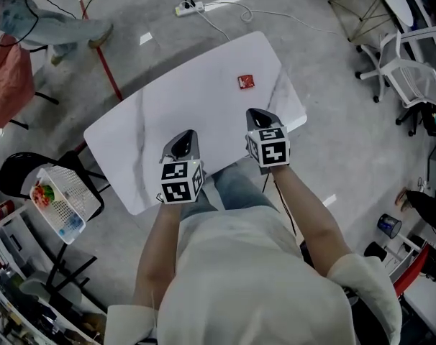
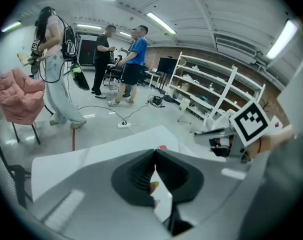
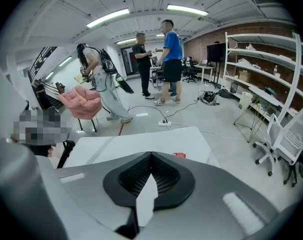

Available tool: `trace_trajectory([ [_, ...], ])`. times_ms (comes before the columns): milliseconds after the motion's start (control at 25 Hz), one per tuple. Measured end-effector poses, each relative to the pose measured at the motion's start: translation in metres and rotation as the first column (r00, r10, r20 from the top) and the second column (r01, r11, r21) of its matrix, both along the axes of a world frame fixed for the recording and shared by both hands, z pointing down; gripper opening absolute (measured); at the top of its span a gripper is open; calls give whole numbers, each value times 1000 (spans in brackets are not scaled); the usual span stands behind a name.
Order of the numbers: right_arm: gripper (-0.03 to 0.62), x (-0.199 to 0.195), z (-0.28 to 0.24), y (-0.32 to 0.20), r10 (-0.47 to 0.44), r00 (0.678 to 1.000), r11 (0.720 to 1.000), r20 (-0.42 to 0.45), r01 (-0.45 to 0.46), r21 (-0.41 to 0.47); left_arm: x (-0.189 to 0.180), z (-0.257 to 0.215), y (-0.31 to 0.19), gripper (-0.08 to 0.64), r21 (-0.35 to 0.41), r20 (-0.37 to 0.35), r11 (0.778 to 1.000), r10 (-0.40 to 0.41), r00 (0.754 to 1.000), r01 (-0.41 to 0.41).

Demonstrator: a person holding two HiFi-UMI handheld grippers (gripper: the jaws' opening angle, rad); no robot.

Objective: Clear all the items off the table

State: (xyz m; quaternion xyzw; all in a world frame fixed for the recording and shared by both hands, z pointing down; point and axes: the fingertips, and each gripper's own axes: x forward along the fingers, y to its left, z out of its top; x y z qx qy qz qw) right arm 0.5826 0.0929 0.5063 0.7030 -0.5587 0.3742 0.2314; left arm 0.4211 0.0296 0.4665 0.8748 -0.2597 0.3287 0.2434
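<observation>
Progress: nearly done I'd say, only a red packet (image 1: 246,82) is left on the tabletop (image 1: 167,99), at 12 o'clock from the right gripper (image 1: 257,115).
Left gripper (image 1: 183,139): fingers tips together, apparently holding nothing.
Right gripper: fingers closed too, empty.
Around: basket (image 1: 67,192) with stuff at 9 o'clock, off the tabletop.
In the way: nothing really.

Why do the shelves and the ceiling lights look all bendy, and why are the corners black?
Left gripper view: the wide-angle lens bows the shelves and darkens the corners. Right gripper view: the ceiling lights curve the same way, and the mosaic patch at left was added afterwards. Head view: sharp, with small glare spots on the floor.
</observation>
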Motion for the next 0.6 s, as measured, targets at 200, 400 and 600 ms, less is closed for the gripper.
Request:
trace_trajectory([
  [200,0,28,27,-7,-18,999,999,28,19,-32,27,14,2,9,-13,16,1000,-18,1000,18],
  [400,0,49,58,-19,-41,998,997,51,45,-64,48,35,1,9,-37,35,998,-45,998,46],
  [600,26,68,94,-28,-59,996,993,63,65,-101,62,57,0,9,-64,57,995,-70,996,73],
])
